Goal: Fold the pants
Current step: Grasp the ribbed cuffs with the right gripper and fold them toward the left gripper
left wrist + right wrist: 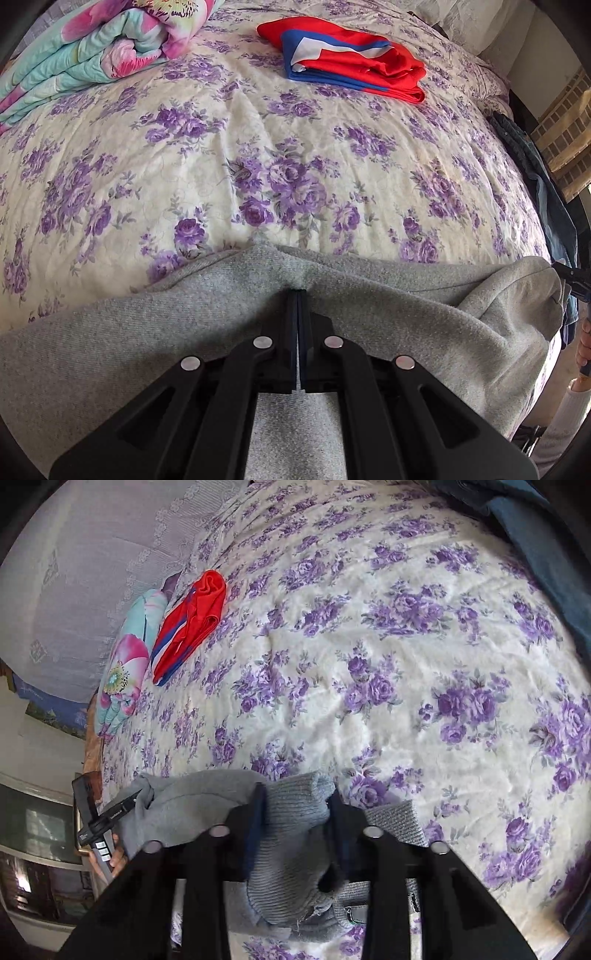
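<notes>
At the far left of the left wrist view, a rolled flowered quilt (85, 48) was seen at the head of the bed. The purple-flowered bedspread (258, 155) was stretched across the middle, and on it, further right, a red and blue garment (347, 59) had been laid, already folded. The gray pants (110, 347) were draped along the near edge of the bed, with one bunched end lifted toward the right. The left gripper (297, 295) was pressed together on a pinch of the gray cloth, no gap being left between its fingers. At the right edge, dark blue clothing (535, 166) was hung over the bedside.

In the right wrist view, the right gripper (295, 808) was closed around the thick ribbed band of the pants (291, 834), which was filling the space between its fingers.

The fold was judged to be barely begun: both ends were held, but no flat, doubled layer had been set down, and the folding and smoothing were left to be done.
</notes>
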A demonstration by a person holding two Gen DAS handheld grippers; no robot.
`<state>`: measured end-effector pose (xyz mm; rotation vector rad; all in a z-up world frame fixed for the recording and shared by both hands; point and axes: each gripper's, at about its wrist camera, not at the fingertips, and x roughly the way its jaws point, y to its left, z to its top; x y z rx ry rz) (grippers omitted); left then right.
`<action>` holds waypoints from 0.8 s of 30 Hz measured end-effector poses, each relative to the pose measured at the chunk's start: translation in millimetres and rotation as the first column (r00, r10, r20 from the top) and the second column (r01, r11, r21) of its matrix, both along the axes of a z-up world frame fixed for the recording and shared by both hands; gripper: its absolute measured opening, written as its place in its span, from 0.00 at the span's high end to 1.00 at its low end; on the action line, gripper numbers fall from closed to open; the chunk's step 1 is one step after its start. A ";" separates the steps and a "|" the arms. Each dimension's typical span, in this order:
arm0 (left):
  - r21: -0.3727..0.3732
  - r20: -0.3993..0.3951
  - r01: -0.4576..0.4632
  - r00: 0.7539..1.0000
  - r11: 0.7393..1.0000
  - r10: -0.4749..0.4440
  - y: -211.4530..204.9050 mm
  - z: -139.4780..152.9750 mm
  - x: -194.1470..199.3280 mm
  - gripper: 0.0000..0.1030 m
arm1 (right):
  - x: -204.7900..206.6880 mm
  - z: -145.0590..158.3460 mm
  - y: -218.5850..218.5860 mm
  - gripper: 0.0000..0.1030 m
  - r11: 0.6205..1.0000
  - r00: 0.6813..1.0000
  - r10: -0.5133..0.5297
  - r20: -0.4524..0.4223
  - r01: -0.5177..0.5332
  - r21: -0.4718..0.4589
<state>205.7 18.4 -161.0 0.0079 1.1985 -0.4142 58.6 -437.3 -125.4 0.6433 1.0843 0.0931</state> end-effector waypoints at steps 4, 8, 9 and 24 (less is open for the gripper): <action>0.011 0.000 0.006 1.000 1.000 -0.006 -1.3 0.5 -1.1 0.99 | -15.3 27.1 22.4 0.80 0.959 0.997 -0.058 0.046 0.068 -0.274; 0.014 0.003 0.011 1.000 1.000 -0.011 -2.9 0.6 -1.6 0.99 | -22.5 14.7 -0.5 0.80 0.947 0.988 -0.146 0.042 0.151 -0.284; 0.018 0.004 0.013 1.000 1.000 -0.013 -3.5 0.7 -1.9 0.99 | -16.7 2.0 0.5 0.80 0.940 0.990 -0.144 0.010 0.140 -0.310; -0.087 0.033 0.168 0.986 0.982 -0.166 -94.2 58.0 -87.8 0.92 | -101.7 30.7 18.9 0.22 0.972 0.985 -0.145 0.095 0.160 -0.170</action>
